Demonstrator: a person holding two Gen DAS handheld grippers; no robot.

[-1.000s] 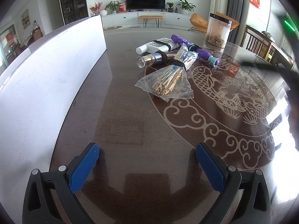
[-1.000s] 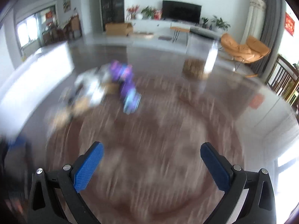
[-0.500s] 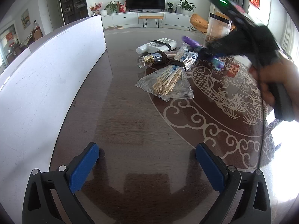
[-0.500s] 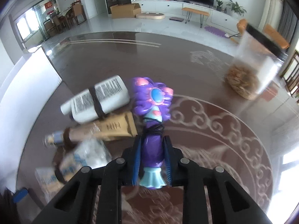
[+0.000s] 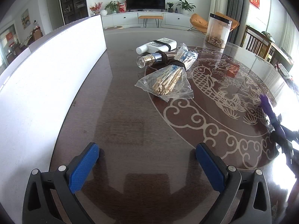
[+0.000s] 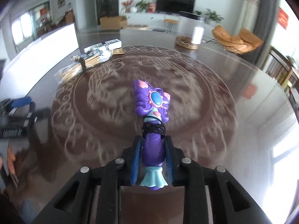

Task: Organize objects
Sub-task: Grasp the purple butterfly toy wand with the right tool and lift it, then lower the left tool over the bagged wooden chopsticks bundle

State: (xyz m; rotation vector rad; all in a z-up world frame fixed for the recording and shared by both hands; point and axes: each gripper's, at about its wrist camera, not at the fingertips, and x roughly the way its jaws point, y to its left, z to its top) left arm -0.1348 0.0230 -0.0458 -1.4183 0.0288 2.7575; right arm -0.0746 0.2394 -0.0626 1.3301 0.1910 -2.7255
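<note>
Item under handling: a purple toy wand (image 6: pixel 152 143), moulded hard plastic by its look, with a pale blue fin at the tail, a black cord wound round its neck and an ornate head bearing a blue oval and pink trim. Judged light and stiff, so it should not bend under grip. The body is smooth and rounded and may slip or roll between flat pads. The thin decorative edges of the head look like the most breakable part. The best hold is on the plain barrel below the cord, which is where it is taken now; the cord gives a slight stop against sliding forward.

Right gripper (image 6: pixel 152 160): its 2 blue-padded fingers (image 6: pixel 136 160) flank the wand's lower barrel, one on each side, close against it. The jaws are opening at this moment, with the wand between them; the pads still appear to bear on the barrel, though the contact line is too narrow to confirm on both sides. The head projects well ahead of the fingertips, over the patterned centre of the table (image 6: pixel 243 97). Whether the wand touches the table cannot be told.

Left gripper (image 5: pixel 146 165): fingers (image 5: pixel 83 167) spread wide, released, nothing between them, only bare table ahead.

Other items lie well ahead of the left fingers: a clear bag of wooden sticks (image 5: pixel 165 83), a white tube (image 5: pixel 158 45) and a silver-capped bottle (image 5: pixel 151 59), close together in 1 group. A clear jar (image 5: pixel 218 30) stands further off.

In the left wrist view the wand (image 5: pixel 269 110) shows far to the right of the left fingers.
</note>
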